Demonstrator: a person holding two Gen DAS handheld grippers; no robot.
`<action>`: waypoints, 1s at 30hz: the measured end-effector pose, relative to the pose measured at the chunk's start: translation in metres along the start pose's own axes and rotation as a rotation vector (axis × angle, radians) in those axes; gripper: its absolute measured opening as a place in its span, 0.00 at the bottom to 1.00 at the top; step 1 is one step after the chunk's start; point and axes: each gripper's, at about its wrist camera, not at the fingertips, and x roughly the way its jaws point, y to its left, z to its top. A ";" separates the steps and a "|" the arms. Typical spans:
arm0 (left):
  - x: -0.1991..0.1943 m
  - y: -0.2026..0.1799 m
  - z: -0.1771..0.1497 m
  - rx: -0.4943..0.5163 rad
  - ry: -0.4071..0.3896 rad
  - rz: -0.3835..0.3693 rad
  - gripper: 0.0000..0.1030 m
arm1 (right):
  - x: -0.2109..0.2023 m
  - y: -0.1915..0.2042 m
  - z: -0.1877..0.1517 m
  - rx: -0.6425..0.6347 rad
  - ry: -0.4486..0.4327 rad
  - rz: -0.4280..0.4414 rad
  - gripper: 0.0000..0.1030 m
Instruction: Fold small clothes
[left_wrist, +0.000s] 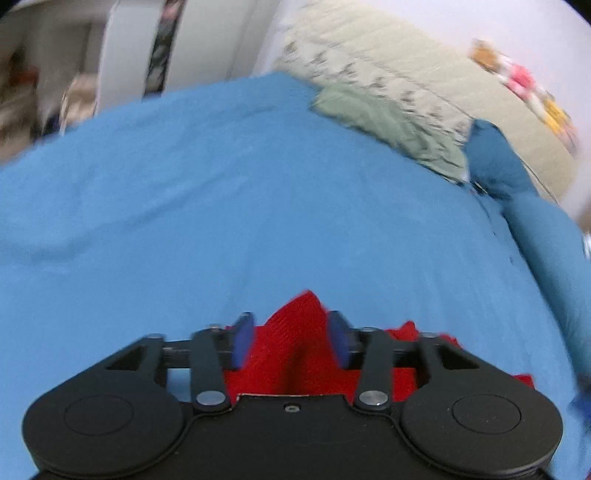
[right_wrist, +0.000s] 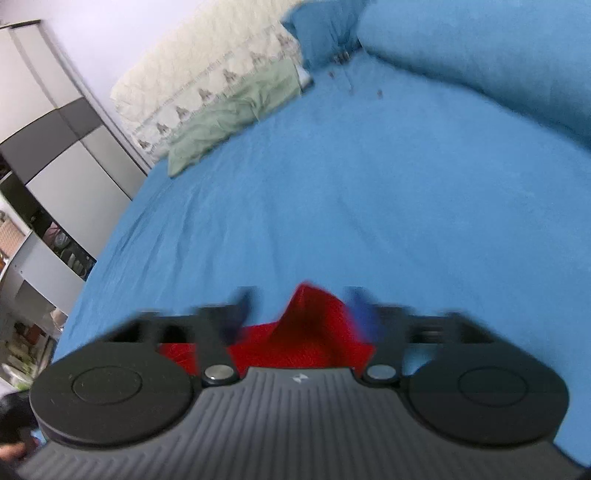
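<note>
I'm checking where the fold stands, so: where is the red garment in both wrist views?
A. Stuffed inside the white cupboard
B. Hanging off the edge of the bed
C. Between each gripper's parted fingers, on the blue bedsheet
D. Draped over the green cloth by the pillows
C: the red garment peaks up between the spread fingers of the left gripper and the right gripper, over the blue bedsheet.

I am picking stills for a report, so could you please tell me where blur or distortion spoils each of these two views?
Left wrist view: the room's upper left corner is smeared, fisheye bends the blue sheet into a dome, while the left gripper and red cloth stay fairly sharp. Right wrist view: the right gripper is streaked at its tips, the pillow is soft, and the edges curve.
</note>
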 end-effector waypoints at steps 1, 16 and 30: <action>-0.011 -0.002 -0.007 0.051 -0.019 0.004 0.51 | -0.010 0.004 -0.005 -0.044 -0.031 0.003 0.96; -0.008 0.001 -0.099 0.247 0.170 -0.061 0.80 | -0.009 0.002 -0.125 -0.309 0.158 -0.032 0.94; -0.055 -0.071 -0.090 0.343 0.120 -0.080 0.94 | -0.097 0.016 -0.097 -0.269 -0.014 -0.110 0.98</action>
